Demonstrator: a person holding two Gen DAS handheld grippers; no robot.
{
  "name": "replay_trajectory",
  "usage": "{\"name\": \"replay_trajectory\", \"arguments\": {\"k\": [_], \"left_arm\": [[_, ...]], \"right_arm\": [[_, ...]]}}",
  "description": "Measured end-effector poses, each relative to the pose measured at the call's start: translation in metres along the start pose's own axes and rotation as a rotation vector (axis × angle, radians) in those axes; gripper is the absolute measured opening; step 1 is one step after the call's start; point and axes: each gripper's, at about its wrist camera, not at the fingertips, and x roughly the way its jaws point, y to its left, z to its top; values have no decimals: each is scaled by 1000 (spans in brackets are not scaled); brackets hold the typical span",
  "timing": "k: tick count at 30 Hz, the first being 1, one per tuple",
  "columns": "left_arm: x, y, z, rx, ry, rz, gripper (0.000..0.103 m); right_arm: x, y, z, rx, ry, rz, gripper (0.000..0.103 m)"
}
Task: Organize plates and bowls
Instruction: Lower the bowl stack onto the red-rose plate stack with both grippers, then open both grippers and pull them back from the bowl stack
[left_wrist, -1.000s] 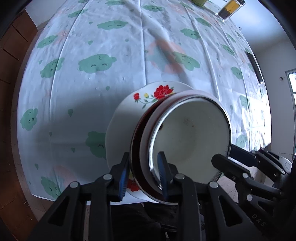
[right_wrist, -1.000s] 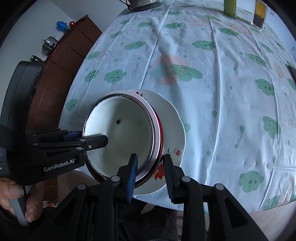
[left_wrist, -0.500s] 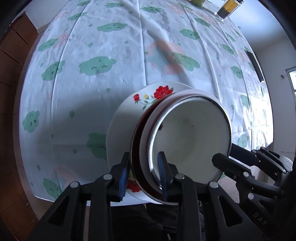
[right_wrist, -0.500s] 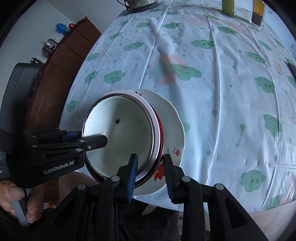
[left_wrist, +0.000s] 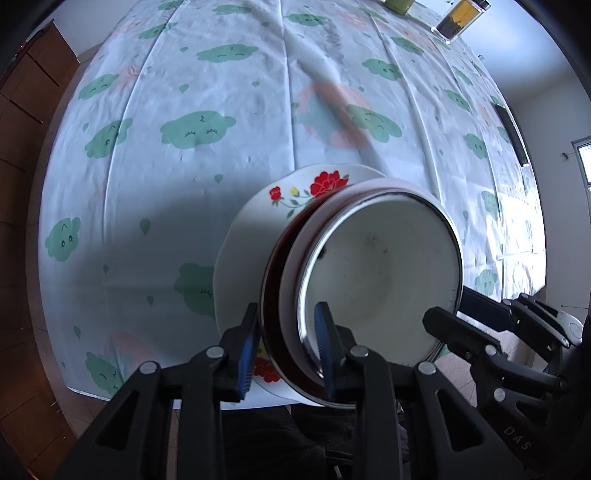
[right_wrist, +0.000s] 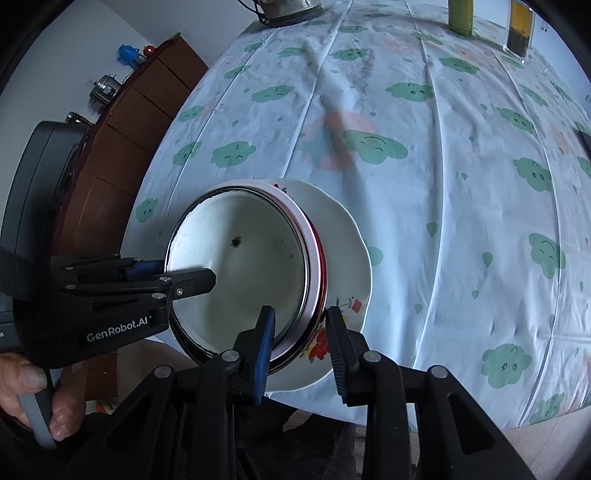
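Note:
A stack of dishes is held between both grippers above the near table edge. On top is a white enamel bowl (left_wrist: 380, 273) with a dark rim; under it lie a white dish and a red-rimmed dish, and at the bottom a white plate with red flowers (left_wrist: 243, 251). My left gripper (left_wrist: 286, 347) is shut on the stack's near rim. My right gripper (right_wrist: 301, 347) is shut on the rim of the same stack (right_wrist: 255, 266) from the other side. The left gripper also shows in the right wrist view (right_wrist: 192, 280), clamping the bowl's rim.
The table carries a white cloth with green clouds (left_wrist: 184, 110). At its far end stand a jar with dark contents (right_wrist: 519, 29), a green bottle (right_wrist: 460, 14) and a metal pot (right_wrist: 288, 7). A brown cabinet (right_wrist: 122, 147) stands to the left.
The view of the table has shifted slightly; the stack has stayed in the same place between both grippers, which remain clamped.

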Motion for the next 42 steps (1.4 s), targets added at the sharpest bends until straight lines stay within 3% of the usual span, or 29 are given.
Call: {"name": "replay_trajectory", "arguments": {"k": [9,12,16,19,27,31,35,42], "left_arm": [[-1,3,-2,-14,4,-16,29],[-6,1,-3,-5,-13,-16,37],[-16,-1,-3,13,-47,-2,43],[-21,0,-5,17,-64,10,49],[-25,1,-9,12,-76,20,50],[-32,1,-12,19,-111,45,61],[-47,-3,-15,44,-189,98,63],[-84,-7,-22,56,-365,152,70]], "right_arm": [[0,-2,0,7,-9,4,32],[-1,-2,1,9,-16,5,35],[-5,-2,0,4,-40,-31,57],[-10,-2,0,5,-53,-36,58],[-15,1,-3,-4,-77,-45,58],[-23,2,-5,-10,-107,-50,58],[-37,7,-7,-30,-179,-64,58],[-85,22,-13,-92,-408,-122,58]]}}
